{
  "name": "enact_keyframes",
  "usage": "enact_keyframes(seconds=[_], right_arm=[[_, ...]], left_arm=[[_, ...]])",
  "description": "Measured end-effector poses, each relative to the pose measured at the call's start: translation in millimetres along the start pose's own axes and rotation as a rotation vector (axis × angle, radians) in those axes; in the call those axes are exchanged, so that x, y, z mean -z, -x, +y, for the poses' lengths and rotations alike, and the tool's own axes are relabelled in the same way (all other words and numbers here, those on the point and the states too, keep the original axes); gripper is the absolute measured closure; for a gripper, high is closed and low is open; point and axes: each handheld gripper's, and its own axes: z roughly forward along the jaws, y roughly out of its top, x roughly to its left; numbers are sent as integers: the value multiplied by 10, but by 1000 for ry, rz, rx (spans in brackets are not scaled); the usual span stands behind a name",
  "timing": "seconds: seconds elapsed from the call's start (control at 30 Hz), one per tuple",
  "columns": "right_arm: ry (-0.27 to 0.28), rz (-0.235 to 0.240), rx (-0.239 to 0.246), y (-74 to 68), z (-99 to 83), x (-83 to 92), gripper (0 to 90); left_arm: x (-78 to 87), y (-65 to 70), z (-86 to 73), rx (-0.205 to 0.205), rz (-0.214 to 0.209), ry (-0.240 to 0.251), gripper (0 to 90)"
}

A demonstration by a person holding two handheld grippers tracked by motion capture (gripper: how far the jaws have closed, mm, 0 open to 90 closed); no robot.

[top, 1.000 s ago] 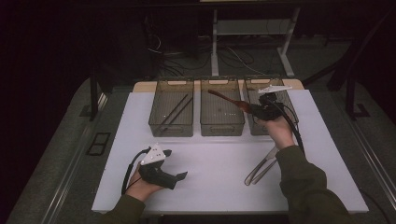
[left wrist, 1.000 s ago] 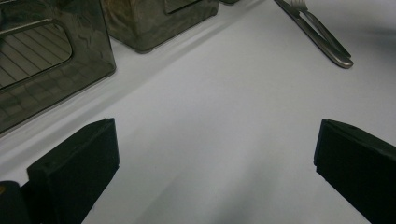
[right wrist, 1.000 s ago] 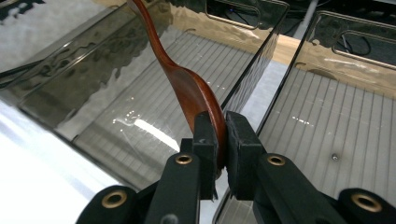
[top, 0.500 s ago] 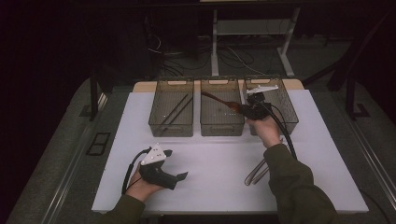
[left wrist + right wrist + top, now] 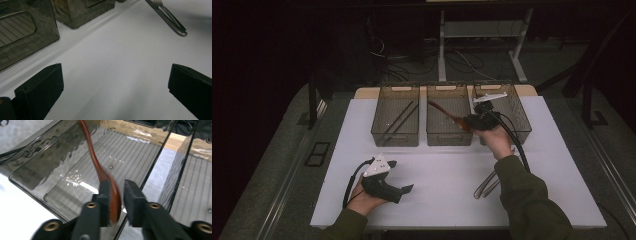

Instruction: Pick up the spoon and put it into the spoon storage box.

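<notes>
Hanging over the middle bin's (image 5: 449, 116) right wall, the right tool (image 5: 117, 188) has just been opening; the wooden spoon (image 5: 101, 171) lies loose between its jaws, handle slanting across the bin. The left tool (image 5: 115, 85) rests released on bare tabletop (image 5: 442, 175).

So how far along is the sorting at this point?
Done: two dark sticks lie in the left bin. In hand: the right tool is over the middle bin with the wooden spoon between its jaws, which have just been opening, so it looks like a release. Left: metal cutlery, a fork among it, lies on the white table. The left tool rests open.
</notes>
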Motion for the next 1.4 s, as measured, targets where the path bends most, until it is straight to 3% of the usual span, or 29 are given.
enact_keyframes(seconds=[0.17, 0.37, 0.53, 0.8, 1.1, 1.27, 1.4], right_arm=[[15, 26, -3, 1, 0, 25, 647], [39, 82, 1, 23, -21, 106, 500], [45, 110, 41, 62, -71, 222, 424], [72, 144, 67, 117, -201, 455, 405], [102, 181, 66, 214, -453, 681, 386], [85, 186, 75, 256, -615, 773, 390], [71, 175, 80, 307, -734, 831, 454]], left_arm=[[0, 1, 0, -1, 0, 0, 0], [4, 0, -1, 1, 0, 2, 0], [8, -5, -1, 1, 3, 0, 0], [9, -7, -6, 1, 7, -2, 0], [15, -11, -12, 6, 11, -3, 0], [25, -17, -18, 8, 14, -2, 0], [30, -14, -18, 5, 14, -4, 0]])
